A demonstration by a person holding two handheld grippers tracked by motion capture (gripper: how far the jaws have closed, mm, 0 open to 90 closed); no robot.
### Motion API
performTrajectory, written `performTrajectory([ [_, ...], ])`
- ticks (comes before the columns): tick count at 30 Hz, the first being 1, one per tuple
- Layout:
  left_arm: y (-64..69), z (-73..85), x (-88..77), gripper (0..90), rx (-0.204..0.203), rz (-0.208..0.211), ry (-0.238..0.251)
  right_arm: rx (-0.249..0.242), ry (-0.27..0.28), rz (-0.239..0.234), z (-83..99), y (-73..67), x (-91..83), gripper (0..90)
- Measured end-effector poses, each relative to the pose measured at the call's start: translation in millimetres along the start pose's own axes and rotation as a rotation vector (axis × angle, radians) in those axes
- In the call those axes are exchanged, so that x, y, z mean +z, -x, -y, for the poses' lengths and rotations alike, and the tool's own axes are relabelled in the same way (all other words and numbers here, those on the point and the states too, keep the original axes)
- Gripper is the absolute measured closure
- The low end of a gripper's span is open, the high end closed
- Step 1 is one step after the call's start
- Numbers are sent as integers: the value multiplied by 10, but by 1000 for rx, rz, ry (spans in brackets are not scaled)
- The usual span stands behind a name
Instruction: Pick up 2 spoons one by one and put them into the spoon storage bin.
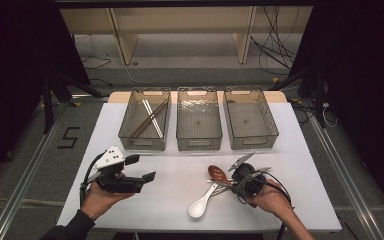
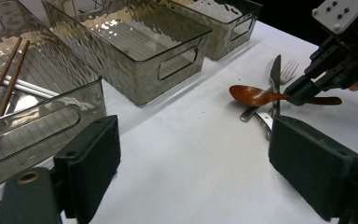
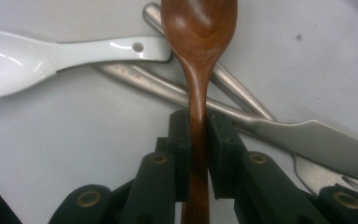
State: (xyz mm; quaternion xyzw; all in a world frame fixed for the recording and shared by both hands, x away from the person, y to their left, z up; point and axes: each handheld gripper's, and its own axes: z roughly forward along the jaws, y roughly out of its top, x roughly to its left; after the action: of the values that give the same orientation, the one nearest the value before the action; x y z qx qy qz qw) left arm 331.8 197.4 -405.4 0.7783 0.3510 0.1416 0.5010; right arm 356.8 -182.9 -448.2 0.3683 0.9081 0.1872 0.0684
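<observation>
A brown wooden spoon (image 1: 217, 174) (image 2: 254, 95) (image 3: 198, 28) lies across a small pile of cutlery on the white table (image 1: 170, 200). My right gripper (image 1: 231, 179) (image 3: 199, 135) (image 2: 303, 93) is shut on its handle, both pads pressing the wood. Under the wooden spoon lie a white ceramic spoon (image 1: 202, 202) (image 3: 51, 53), a metal knife (image 2: 275, 74) (image 3: 317, 140) and a fork (image 2: 289, 70). My left gripper (image 1: 141, 168) (image 2: 200, 163) is held above the table's front left, open, with nothing between its jaws.
Three smoky clear bins stand in a row at the back: the left bin (image 1: 143, 142) holds chopsticks (image 1: 150, 118) (image 2: 2, 88), while the middle bin (image 1: 199, 142) and the right bin (image 1: 254, 141) hold nothing. Cables trail from both grippers.
</observation>
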Motion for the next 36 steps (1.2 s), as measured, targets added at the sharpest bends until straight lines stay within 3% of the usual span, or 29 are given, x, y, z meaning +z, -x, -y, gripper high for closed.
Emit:
performTrajectory([
  [9, -24, 3, -26, 163, -1, -7, 17, 11, 88, 4, -54, 29, -150, 815],
  [17, -46, 11, -35, 163, -2, -19, 28, 22, 172, 23, -216, 113, -285, 815],
  [36, -81, 26, -52, 163, -9, -34, 46, 57, 263, 62, -756, 324, -401, 814],
])
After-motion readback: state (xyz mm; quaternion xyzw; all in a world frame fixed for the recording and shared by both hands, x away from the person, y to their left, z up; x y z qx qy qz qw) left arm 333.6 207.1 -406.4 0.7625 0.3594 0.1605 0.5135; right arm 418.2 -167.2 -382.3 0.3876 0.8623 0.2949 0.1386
